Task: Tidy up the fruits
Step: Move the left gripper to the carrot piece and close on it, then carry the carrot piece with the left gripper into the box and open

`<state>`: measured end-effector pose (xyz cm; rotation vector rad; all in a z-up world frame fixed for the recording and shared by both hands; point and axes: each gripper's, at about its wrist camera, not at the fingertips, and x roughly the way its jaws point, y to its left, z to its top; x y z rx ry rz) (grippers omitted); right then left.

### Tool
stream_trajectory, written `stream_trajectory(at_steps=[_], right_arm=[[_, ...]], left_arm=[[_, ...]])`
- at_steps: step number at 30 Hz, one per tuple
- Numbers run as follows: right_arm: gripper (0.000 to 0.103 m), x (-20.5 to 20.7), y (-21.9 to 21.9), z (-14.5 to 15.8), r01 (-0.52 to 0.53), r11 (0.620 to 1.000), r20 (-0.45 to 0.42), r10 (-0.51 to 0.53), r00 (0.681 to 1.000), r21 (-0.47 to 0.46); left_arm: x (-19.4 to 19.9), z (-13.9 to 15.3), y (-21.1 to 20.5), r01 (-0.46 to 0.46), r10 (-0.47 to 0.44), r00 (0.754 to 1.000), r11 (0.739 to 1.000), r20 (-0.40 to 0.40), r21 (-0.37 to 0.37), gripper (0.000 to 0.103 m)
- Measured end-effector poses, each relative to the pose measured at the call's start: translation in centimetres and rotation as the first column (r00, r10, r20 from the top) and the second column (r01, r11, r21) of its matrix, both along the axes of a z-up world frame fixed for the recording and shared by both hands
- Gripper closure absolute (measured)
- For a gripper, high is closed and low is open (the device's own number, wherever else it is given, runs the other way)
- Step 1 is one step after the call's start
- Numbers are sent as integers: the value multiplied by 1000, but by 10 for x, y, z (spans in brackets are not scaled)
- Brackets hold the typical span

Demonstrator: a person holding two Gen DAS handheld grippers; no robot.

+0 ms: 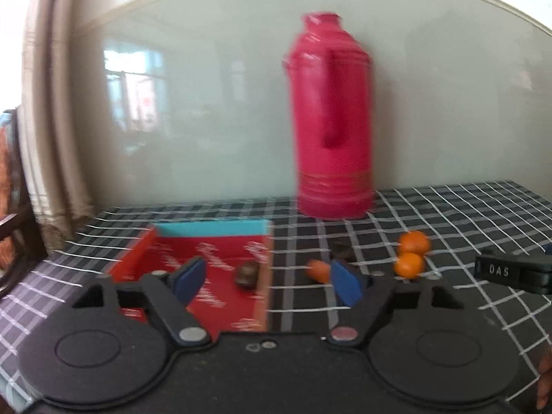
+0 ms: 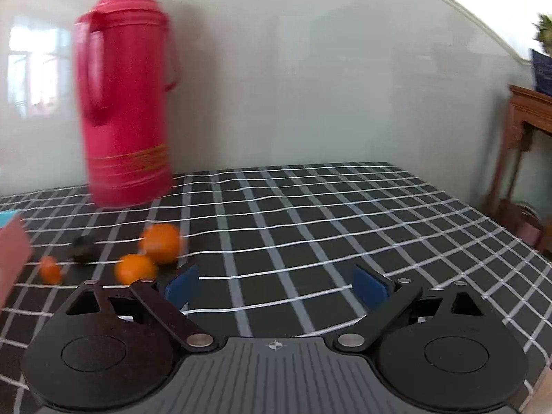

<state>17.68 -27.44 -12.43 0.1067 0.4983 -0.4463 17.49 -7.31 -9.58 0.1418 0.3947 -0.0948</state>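
Observation:
A red open box [image 1: 172,258] with a teal far wall lies on the checked cloth, and a brown fruit [image 1: 246,273] sits inside it. My left gripper [image 1: 269,279] hangs open over the box's right edge, nothing between its blue pads. A small orange fruit [image 1: 319,270] lies just beside its right finger [image 1: 346,283]. Further right are two oranges [image 1: 410,253] and a dark fruit [image 1: 341,248]. My right gripper [image 2: 276,288] stands open over bare cloth. To its left lie the two oranges [image 2: 151,253], the dark fruit [image 2: 82,249], the small orange fruit [image 2: 51,269] and the box's corner [image 2: 12,252].
A tall pink-red thermos [image 1: 333,120] stands at the back against the pale wall, seen in the right wrist view as the thermos [image 2: 127,93]. The right gripper's body [image 1: 510,270] enters the left view at the right. A wooden side table [image 2: 528,120] stands beyond the table's right edge.

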Motion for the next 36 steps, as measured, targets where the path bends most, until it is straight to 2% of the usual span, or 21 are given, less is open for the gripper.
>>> stream_trajectory(at_steps=[3, 8, 14, 20, 23, 26, 31, 36], right_arm=[[7, -4, -12, 1, 22, 999, 8, -22, 1000, 24], [6, -10, -24, 3, 31, 999, 16, -32, 999, 38], [6, -8, -32, 2, 30, 997, 14, -31, 999, 64], [6, -6, -33, 4, 6, 996, 24, -9, 1000, 94], [6, -4, -31, 5, -6, 996, 29, 3, 1000, 93], [5, -4, -31, 5, -11, 995, 34, 8, 999, 101], [5, -3, -30, 4, -21, 994, 35, 17, 999, 107], [5, -3, -28, 5, -28, 993, 46, 23, 999, 112]], left_arm=[[17, -8, -17, 36, -36, 998, 999, -50, -12, 44], [54, -23, -42, 34, -36, 991, 999, -132, -19, 56], [94, -38, -55, -9, 4, 980, 1000, -200, -20, 57], [120, -50, -54, -33, 21, 965, 999, -262, -39, 65], [128, -58, -55, -36, 25, 957, 999, -288, -30, 77], [129, -58, -52, -24, 8, 959, 998, -284, -52, 89], [120, -57, -51, -14, -1, 968, 998, -249, -56, 90], [103, -45, -57, 3, -5, 989, 1000, -146, -10, 90]])
